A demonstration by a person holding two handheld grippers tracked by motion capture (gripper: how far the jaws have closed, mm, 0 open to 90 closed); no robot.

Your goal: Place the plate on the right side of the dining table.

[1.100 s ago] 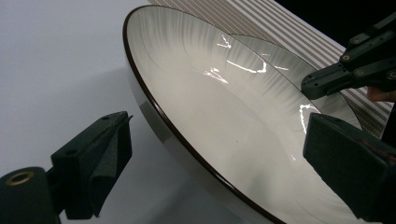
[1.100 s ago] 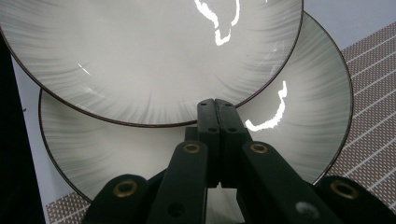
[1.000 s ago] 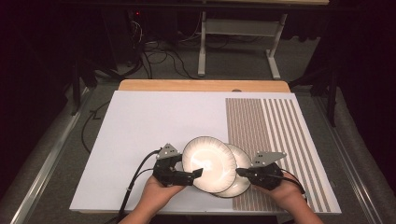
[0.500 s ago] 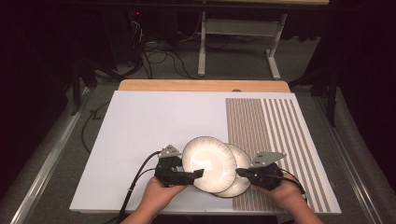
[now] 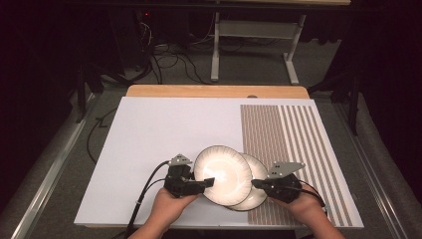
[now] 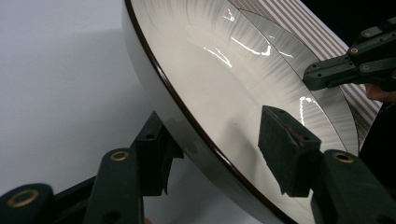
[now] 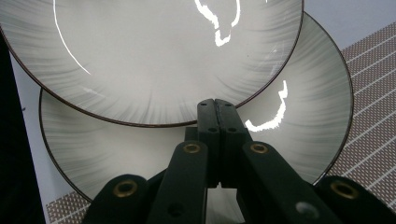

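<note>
**Glazed plates between two grippers**

Glazed grey-white with dark rims, two plates overlap at the lower middle of the high view, on the white board [image 5: 149,139] just left of its brown striped patch [image 5: 293,144]. The top plate [image 5: 222,175] sits to the left and covers part of the lower plate [image 5: 258,191], which peeks out at the lower right.

The left gripper [image 5: 205,182] comes in from the lower left of that view, held by the left hand [image 5: 166,209]. Its jaws have just been closing, with the top plate's rim between them. In the left gripper view one jaw sits above the plate's inner face, at the lower right of the frame, and the other lies below the rim at the lower left. The upper pad stands close over the glaze, but whether it presses cannot be told; the jaws are partly closed around the rim, not clenched tight.

The right gripper [image 5: 256,183] enters from the lower right, in the right hand [image 5: 308,209]. In the right gripper view its jaws are pressed together with nothing between them, and their tip [image 7: 214,103] lies over the lower plate [image 7: 303,116], right at the edge of the top plate [image 7: 149,56]. Whether the tip touches either plate is unclear.
</note>
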